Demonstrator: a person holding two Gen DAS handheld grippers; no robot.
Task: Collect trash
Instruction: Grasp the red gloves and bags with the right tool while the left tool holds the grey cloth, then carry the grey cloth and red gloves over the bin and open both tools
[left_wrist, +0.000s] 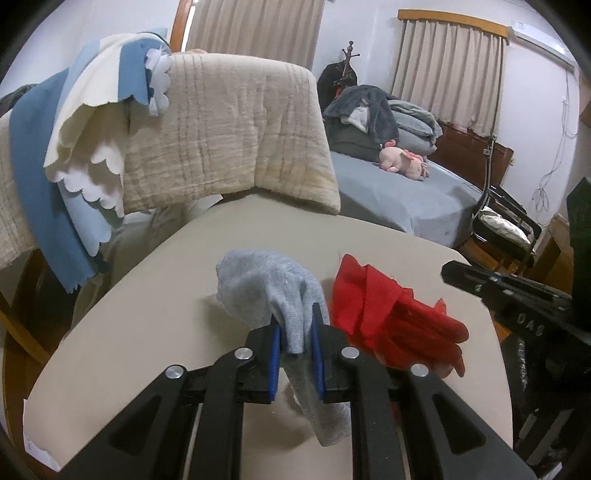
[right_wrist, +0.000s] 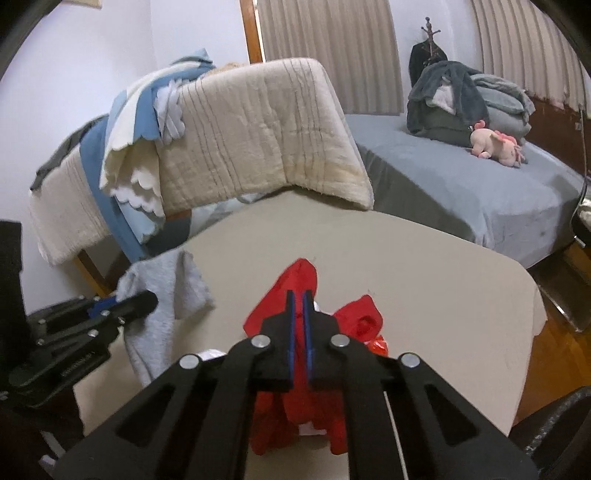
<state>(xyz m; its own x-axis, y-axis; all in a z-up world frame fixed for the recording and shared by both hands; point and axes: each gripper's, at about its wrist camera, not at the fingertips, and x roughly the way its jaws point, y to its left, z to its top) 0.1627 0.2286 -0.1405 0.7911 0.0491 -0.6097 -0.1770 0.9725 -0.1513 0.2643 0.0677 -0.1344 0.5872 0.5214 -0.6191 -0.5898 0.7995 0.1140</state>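
A crumpled grey cloth (left_wrist: 266, 280) lies on the beige table (left_wrist: 147, 295). My left gripper (left_wrist: 295, 317) is shut on it, the blue pads pinching a fold, and a tail hangs below the jaws. Beside it on the right lies a crumpled red cloth (left_wrist: 373, 306). In the right wrist view my right gripper (right_wrist: 298, 295) is shut on the red cloth (right_wrist: 364, 314), with a thin red fold between the nearly touching pads and the rest bunched under the jaws. The grey cloth (right_wrist: 173, 280) and left gripper (right_wrist: 147, 299) show at the left.
Behind the table (right_wrist: 424, 288) a beige quilt (right_wrist: 258, 136) and blue and white cloths (right_wrist: 129, 155) hang over a chair back. A grey bed (right_wrist: 461, 192) at the right carries piled blankets (right_wrist: 461, 96) and a pink plush toy (right_wrist: 495, 147). A folding chair (left_wrist: 506, 221) stands on the wooden floor.
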